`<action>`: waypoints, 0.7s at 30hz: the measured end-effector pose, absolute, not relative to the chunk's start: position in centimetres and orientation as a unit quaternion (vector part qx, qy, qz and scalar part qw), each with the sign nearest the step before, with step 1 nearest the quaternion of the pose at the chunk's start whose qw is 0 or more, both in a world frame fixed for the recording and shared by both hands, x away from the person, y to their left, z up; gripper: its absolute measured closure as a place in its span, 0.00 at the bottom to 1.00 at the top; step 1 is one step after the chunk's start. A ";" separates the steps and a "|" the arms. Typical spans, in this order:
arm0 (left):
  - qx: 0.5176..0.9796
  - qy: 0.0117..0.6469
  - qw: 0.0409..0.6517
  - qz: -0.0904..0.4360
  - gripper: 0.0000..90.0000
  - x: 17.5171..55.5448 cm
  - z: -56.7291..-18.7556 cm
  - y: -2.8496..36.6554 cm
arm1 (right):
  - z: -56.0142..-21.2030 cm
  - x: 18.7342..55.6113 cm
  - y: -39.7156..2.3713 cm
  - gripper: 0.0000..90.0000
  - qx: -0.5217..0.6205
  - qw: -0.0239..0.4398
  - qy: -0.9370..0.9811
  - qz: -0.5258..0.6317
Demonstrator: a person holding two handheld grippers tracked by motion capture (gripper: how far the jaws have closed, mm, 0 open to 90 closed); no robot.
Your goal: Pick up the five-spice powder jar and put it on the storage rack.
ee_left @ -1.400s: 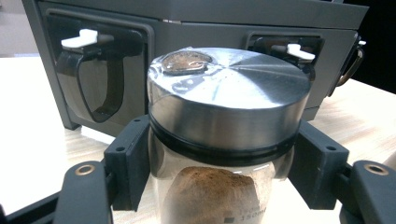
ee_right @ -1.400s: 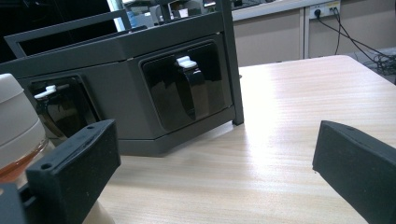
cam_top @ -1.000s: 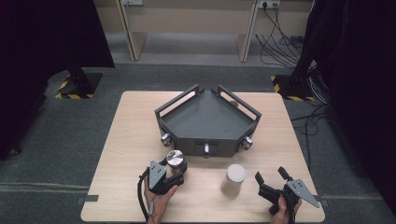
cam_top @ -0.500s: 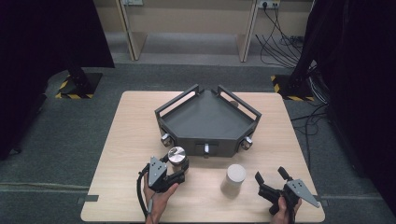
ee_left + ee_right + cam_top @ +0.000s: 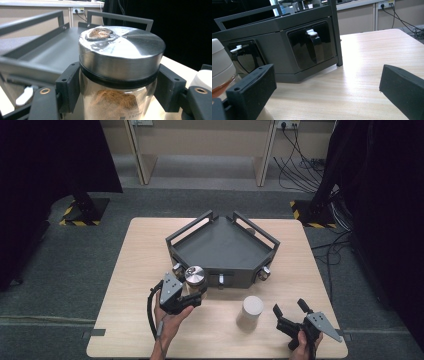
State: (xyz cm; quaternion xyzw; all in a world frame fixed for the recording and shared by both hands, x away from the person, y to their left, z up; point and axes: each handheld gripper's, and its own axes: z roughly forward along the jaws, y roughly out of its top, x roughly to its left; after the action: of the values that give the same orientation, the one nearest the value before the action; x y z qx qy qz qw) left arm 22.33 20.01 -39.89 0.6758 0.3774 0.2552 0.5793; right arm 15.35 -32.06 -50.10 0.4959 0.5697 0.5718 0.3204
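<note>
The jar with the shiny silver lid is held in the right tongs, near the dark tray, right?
Not quite. The left tongs hold the jar with the shiny silver lid, near the dark tray. The left gripper view shows it; the right tongs are open and hold nothing.

Surface: I see a light wooden table (image 5: 125, 285) at the frame's centre.
Upper middle: a dark grey tray rack (image 5: 222, 251) stands on it.
Lower right: a white-lidded jar (image 5: 249, 312) sits on the wood.
</note>
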 end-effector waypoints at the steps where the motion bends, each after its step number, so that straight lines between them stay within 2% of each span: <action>1: 0.677 0.374 0.580 0.253 0.34 22.5 -39.5 20.1 | -50.1 15.3 -32.1 0.01 0.496 0.320 0.570 0.572; 13: 0.683 0.369 0.587 0.231 0.34 25.2 -35.7 20.0 | -50.1 15.4 -32.1 0.01 0.497 0.318 0.571 0.571; 21: 0.678 0.371 0.587 0.240 0.34 26.7 -33.6 19.2 | -50.1 15.5 -32.1 0.01 0.497 0.316 0.571 0.572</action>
State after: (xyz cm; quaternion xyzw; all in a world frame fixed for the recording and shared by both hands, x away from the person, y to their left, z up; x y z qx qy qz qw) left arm 26.71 19.17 -33.59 0.6781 0.3710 0.2399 0.5873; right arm 15.45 -32.14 -50.10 0.4970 0.5706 0.5721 0.3164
